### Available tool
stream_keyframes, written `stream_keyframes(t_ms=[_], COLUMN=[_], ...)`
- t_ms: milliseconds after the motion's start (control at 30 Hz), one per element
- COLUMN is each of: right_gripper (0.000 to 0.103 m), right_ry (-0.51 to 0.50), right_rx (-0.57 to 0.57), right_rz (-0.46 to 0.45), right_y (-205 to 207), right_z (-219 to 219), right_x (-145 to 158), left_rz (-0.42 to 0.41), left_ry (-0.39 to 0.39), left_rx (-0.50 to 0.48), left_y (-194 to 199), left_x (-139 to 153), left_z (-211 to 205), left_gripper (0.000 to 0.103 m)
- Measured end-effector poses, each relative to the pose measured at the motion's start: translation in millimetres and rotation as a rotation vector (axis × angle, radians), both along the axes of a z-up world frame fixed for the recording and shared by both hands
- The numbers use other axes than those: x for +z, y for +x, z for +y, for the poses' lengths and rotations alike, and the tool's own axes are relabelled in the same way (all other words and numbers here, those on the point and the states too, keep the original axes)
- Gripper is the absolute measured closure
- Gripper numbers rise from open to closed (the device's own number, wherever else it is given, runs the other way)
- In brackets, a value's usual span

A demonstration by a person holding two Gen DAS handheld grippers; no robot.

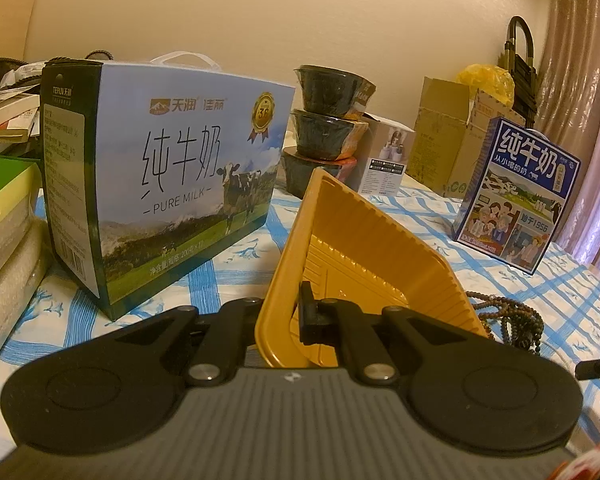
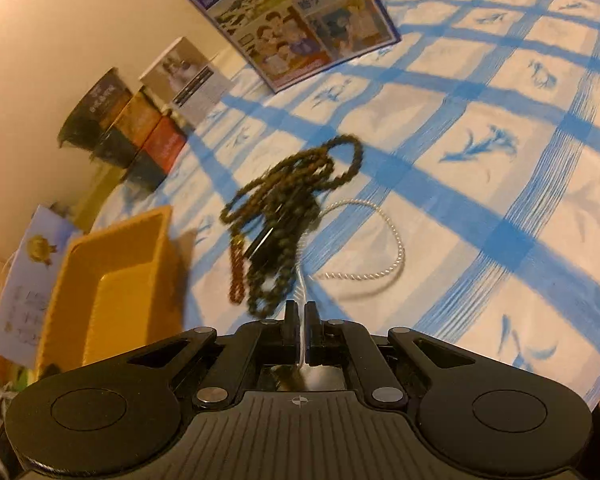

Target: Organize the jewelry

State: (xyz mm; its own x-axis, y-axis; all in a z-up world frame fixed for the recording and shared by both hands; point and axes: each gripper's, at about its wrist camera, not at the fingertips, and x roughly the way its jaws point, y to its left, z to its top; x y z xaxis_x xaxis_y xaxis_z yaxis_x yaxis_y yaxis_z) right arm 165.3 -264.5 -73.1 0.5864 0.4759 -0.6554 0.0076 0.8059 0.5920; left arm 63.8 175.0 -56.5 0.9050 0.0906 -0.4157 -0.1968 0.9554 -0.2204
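Observation:
My left gripper [image 1: 286, 320] is shut on the near wall of a yellow plastic tray [image 1: 364, 256] and tilts it up off the blue-checked cloth. The tray also shows in the right wrist view [image 2: 112, 280], at the left. My right gripper [image 2: 300, 316] is shut on a white pearl necklace [image 2: 388, 268], whose loop trails over the cloth ahead. A tangle of dark brown bead strands [image 2: 292, 200] lies just beyond the fingertips, partly over the pearl strand. The same beads show right of the tray in the left wrist view [image 1: 512, 320].
A large pure-milk carton [image 1: 164, 176] stands left of the tray. A stack of black bowls [image 1: 324, 120] and small boxes sit behind it. A blue milk box [image 1: 516, 196] stands at the right, also in the right wrist view [image 2: 296, 20]. Books pile at far left.

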Motion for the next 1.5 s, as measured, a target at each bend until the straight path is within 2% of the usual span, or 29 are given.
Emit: stream_keyframes(t_ms=[133, 267, 333, 433, 633, 700, 800, 1133, 1267, 1367, 1500], right_gripper=[0.101, 0.1, 0.092, 0.084, 0.085, 0.101, 0.101, 0.101, 0.101, 0.101, 0.101], right_ry=[0.029, -0.035, -0.043, 0.107, 0.265, 0.302, 0.274, 0.124, 0.142, 0.24, 0.181], right_rx=[0.003, 0.123, 0.108, 0.045, -0.008, -0.005, 0.011, 0.112, 0.122, 0.198, 0.279], right_rz=[-0.036, -0.039, 0.006, 0.137, 0.282, 0.245, 0.18, 0.152, 0.125, 0.065, 0.055], right_y=[7, 12, 10, 10, 18, 20, 27, 65, 70, 63, 37], right_z=[-4, 4, 0, -17, -18, -15, -8, 37, 44, 45, 48], right_x=[5, 11, 7, -11, -38, -36, -23, -21, -18, -8, -3], left_rz=[-0.001, -0.001, -0.001, -0.002, 0.001, 0.001, 0.002, 0.002, 0.003, 0.004, 0.001], left_ry=[0.003, -0.004, -0.002, -0.004, -0.003, -0.003, 0.002, 0.002, 0.005, 0.0, -0.005], left_rx=[-0.005, -0.003, -0.003, -0.004, -0.003, -0.002, -0.003, -0.003, -0.006, -0.004, -0.007], left_y=[0, -1, -1, -1, 0, 0, 0, 1, 2, 3, 4], left_x=[1, 1, 1, 1, 2, 2, 2, 2, 1, 0, 1], left_z=[-1, -1, -1, -1, 0, 1, 0, 0, 0, 0, 1], left_gripper=[0.097, 0.097, 0.097, 0.097, 0.097, 0.097, 0.097, 0.097, 0.097, 0.097, 0.097])
